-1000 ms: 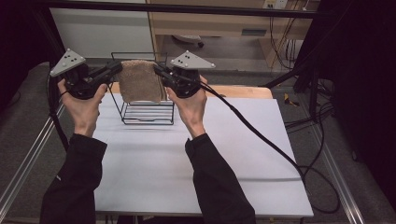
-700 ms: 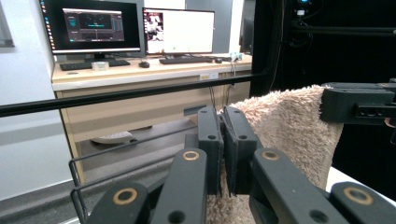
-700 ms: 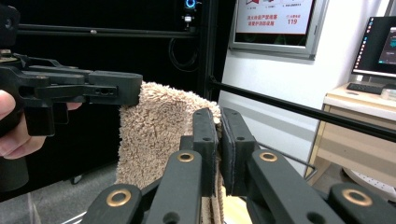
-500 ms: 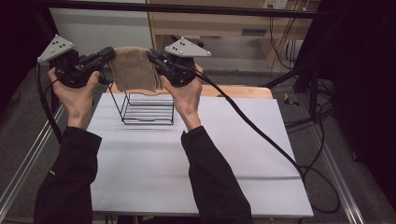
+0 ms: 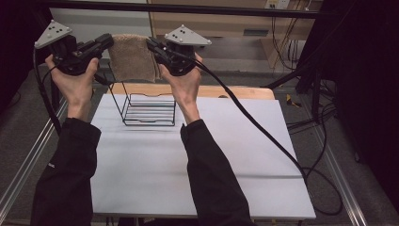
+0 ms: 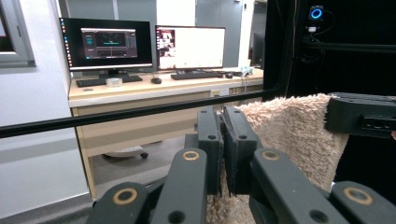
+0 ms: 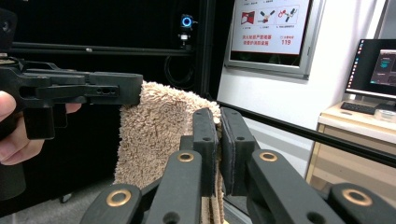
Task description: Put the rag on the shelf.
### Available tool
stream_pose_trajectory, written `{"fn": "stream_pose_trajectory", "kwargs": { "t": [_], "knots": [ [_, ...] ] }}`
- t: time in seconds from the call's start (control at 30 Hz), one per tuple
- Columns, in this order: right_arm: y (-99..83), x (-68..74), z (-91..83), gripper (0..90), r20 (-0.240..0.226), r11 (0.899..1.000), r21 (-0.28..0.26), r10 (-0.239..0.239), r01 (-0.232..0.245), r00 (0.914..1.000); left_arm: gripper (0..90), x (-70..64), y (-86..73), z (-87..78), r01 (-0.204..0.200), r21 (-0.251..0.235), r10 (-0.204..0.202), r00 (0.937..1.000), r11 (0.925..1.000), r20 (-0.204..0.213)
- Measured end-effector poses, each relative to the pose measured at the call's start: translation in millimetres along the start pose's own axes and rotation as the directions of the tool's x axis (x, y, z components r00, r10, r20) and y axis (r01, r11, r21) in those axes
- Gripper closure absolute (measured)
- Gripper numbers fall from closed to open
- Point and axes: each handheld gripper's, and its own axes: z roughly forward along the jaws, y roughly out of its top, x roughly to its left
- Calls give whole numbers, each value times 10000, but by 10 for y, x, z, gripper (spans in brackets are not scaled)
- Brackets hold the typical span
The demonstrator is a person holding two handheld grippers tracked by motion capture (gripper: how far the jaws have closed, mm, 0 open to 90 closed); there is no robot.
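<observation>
Beige towel (image 5: 133, 59) hangs spread, held high over the wire rack (image 5: 148, 109). Left gripper (image 5: 104, 41) and right gripper (image 5: 153, 45) each clamp an upper corner, probably so it drapes flat.

A black wire rack (image 5: 149, 109) stands on the far left part of the white surface (image 5: 235, 155). Behind it, two lit monitors (image 6: 144, 45) sit on a wooden desk (image 6: 154, 88), with a keyboard (image 6: 100, 80).

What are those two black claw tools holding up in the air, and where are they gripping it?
A fluffy beige towel, pinched at its two top corners: the left gripper on one, the right gripper on the other.
</observation>
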Motion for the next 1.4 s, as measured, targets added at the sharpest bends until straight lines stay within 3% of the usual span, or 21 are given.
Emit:
{"fn": "stream_pose_trajectory", "kwargs": {
  "t": [0.23,0.47,0.67,0.73,1.1,1.4],
  "knots": [
    [53,-65,140,859,131,9999,47,-110,110,9999,860,107,25,125,264,-80,-265,9996,9996,-123],
    [103,-106,244,859,185,9999,19,-138,137,9997,860,170,49,194,216,-219,-222,9994,9995,-256],
    [44,-175,336,859,280,9998,169,-88,84,9996,860,221,25,308,41,3,-41,9992,10000,-390],
    [25,-196,366,859,266,9998,214,-31,25,9996,860,255,7,351,223,18,-223,9990,9997,-396],
    [-70,-334,516,859,301,9991,390,164,-176,9994,860,344,-71,535,216,228,-202,9979,9995,-622],
    [-135,-354,567,859,265,9977,667,67,-84,9996,860,384,-160,568,104,497,-73,9981,9987,-606]
  ]
}}
